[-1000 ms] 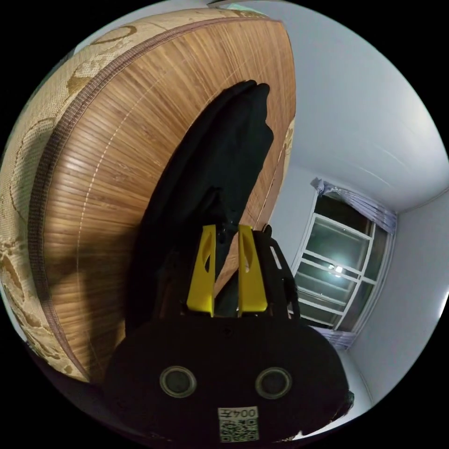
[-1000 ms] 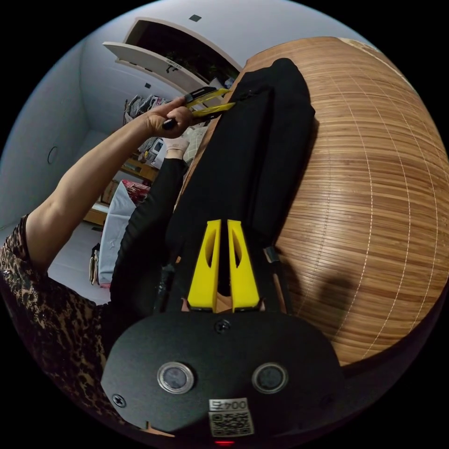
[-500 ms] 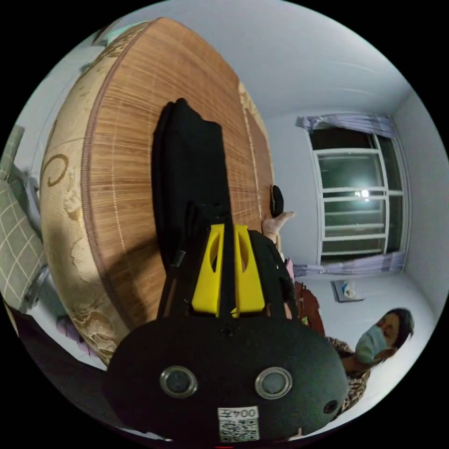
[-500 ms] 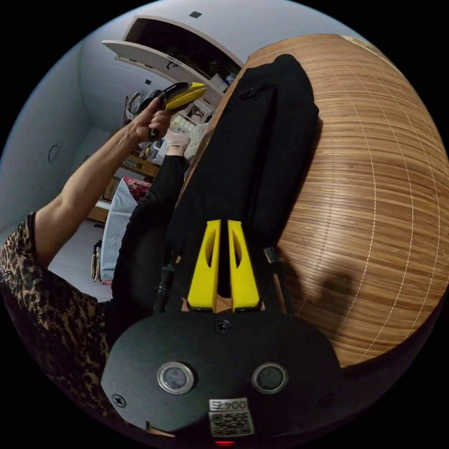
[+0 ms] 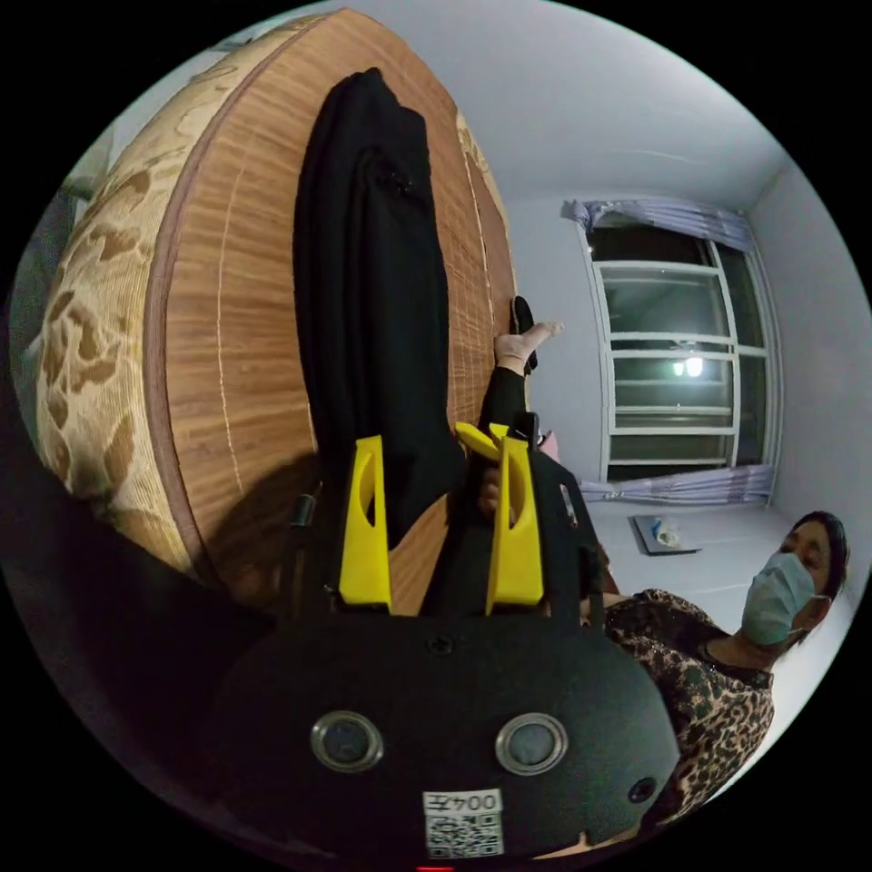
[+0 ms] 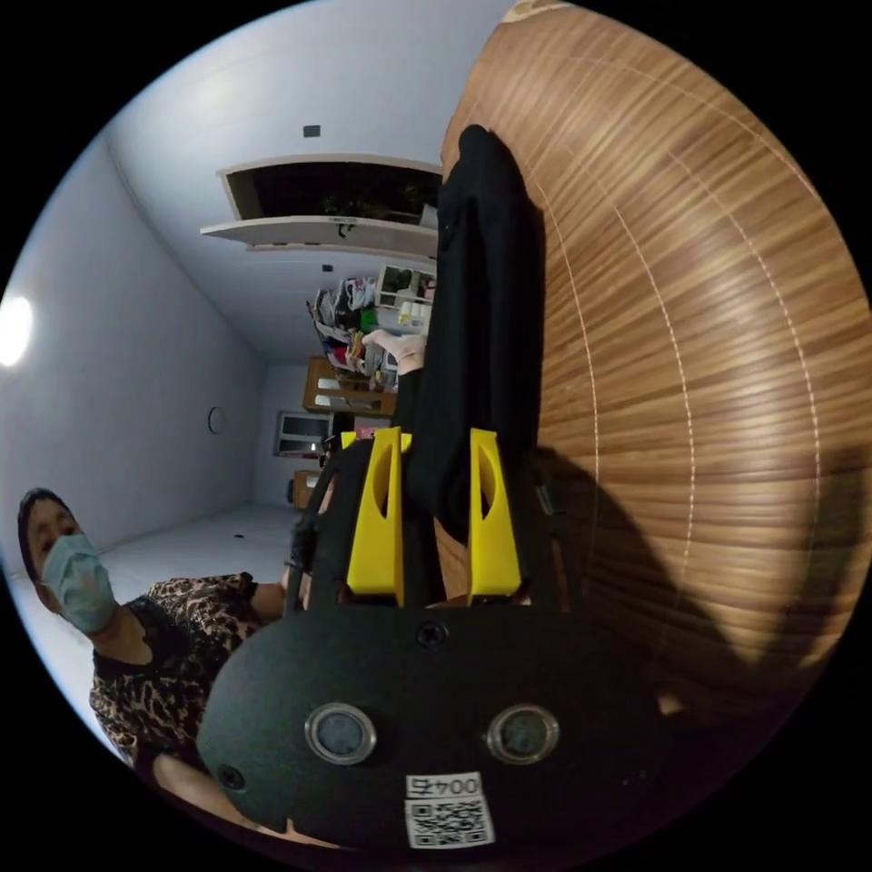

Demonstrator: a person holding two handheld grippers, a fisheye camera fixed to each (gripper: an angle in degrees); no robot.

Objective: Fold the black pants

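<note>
The black pants (image 5: 372, 272) lie as a long narrow strip on a bamboo mat (image 5: 236, 300). Their near end reaches in between the jaws of my left gripper (image 5: 438, 450), which stands open around the cloth without pinching it. The right gripper's yellow tips (image 5: 479, 436) show close beside it. In the right gripper view the pants (image 6: 477, 300) run away from me along the mat (image 6: 681, 318), and my right gripper (image 6: 434, 440) is open with the near end hanging between its jaws. A bit of the left gripper (image 6: 356, 440) peeks in beside it.
A leg in black with a light sock (image 5: 522, 343) rests at the mat's edge next to the pants. The person (image 5: 718, 654) holding the grippers is low in both views. A window (image 5: 677, 363) and cluttered shelves (image 6: 363, 318) lie beyond.
Both grippers have gone from shut to open. The left gripper has come from the far end of the pants to the near end, beside the right one. Both cameras have tilted.
</note>
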